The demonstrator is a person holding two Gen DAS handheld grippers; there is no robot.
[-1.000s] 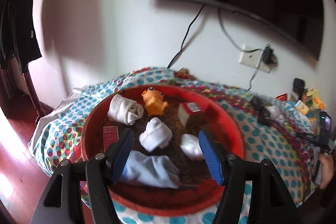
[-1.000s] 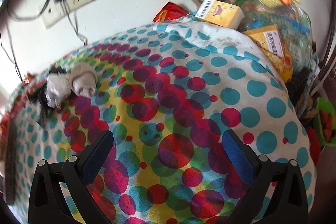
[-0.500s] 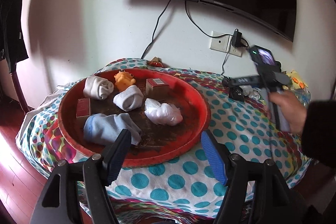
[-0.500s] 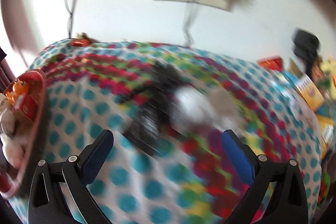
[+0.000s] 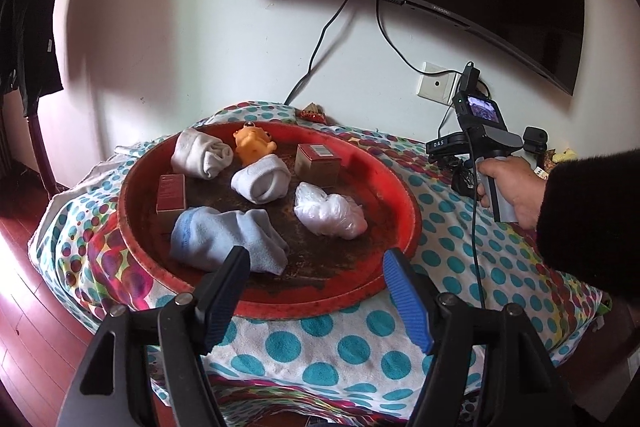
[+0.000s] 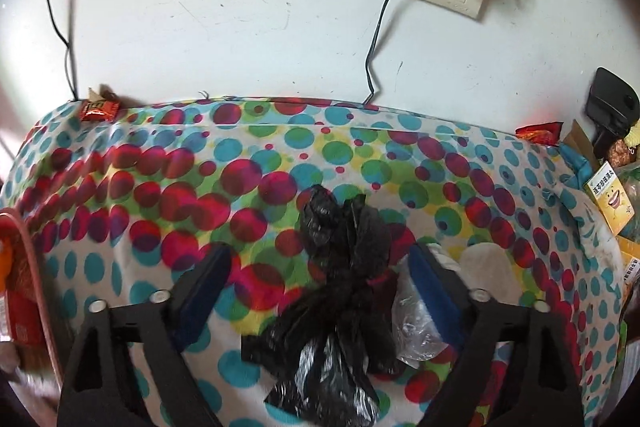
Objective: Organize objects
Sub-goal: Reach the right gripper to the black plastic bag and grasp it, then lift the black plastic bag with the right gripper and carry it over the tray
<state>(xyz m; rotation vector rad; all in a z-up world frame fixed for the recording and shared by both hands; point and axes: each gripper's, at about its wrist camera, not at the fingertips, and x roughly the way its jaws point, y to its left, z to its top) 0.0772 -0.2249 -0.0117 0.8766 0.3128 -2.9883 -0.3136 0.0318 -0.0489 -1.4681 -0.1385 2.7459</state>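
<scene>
The red tray (image 5: 404,195), centre of the left-wrist view, already carries a good load: a blue sock (image 5: 224,239) at its lower left, two white rolled socks (image 5: 262,181), an orange toy (image 5: 253,143), two small boxes (image 5: 318,163) and a white plastic bundle (image 5: 330,213). That part of the sorting looks done.

Left to collect, by my reading, is the crumpled black plastic bag (image 6: 344,267) lying on the spotted cloth (image 6: 160,187) over the bench, lower centre of the right-wrist view. The right tool (image 6: 320,291) straddles it: its jaws have just been closing, the bag is between them, yet a gap shows at the left pad, so the pinch is not made. A clear plastic wrap (image 6: 412,319) and a pale rolled sock (image 6: 486,267) crowd the right pad and could get caught up in the grab.

The left tool (image 5: 316,291) hangs spread and empty at the tray's near rim, bottom of its frame.

At the far right a heap of snack packets (image 6: 610,199) sits against the wall, and a cable (image 6: 374,39) drops from the socket above.
</scene>
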